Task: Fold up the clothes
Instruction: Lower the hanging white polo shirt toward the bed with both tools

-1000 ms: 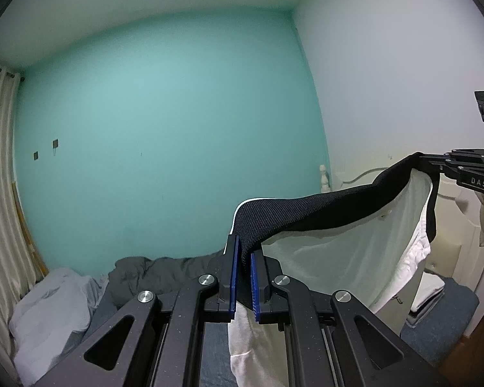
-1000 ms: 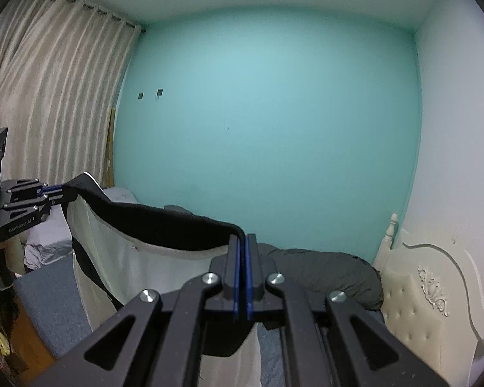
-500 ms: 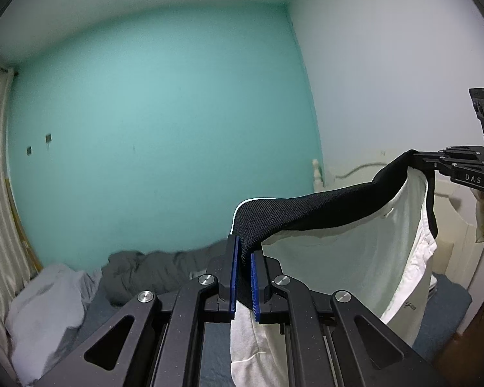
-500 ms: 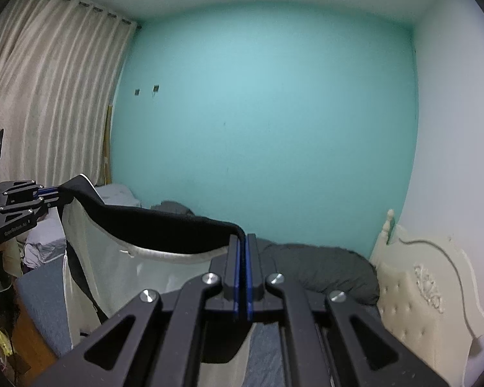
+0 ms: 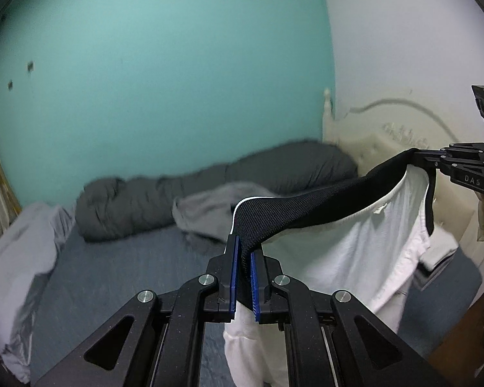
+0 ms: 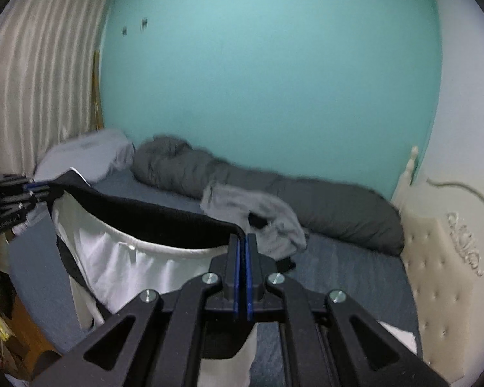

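Teal wall behind, white wall to the right, dark blue bed (image 5: 119,274) below. Going left to right in the left wrist view: pale crumpled bedding (image 5: 19,274) at the near left edge, a rolled grey duvet (image 5: 209,190) along the far wall, a loose grey garment (image 5: 206,213) in front of it, then a cream tufted headboard (image 5: 387,142) at the right.

Left tongs (image 5: 243,275) nearly closed, blue pads pinching one end of the black waistband (image 5: 306,213) of a white garment (image 5: 338,258). Right tongs (image 5: 432,161) clamped fully on the other end, at the far right. Waistband stretched between the two, sagging slightly; white cloth hanging free below it, above the near edge of the bed, not yet laid down.

Judged early in the fold: garment spread and held up by its top edge, no crease made so far. Left to do: lay it flat on the bed, fold it over, then deal with the grey garment, which lies unfolded.

No containers visible in either view.
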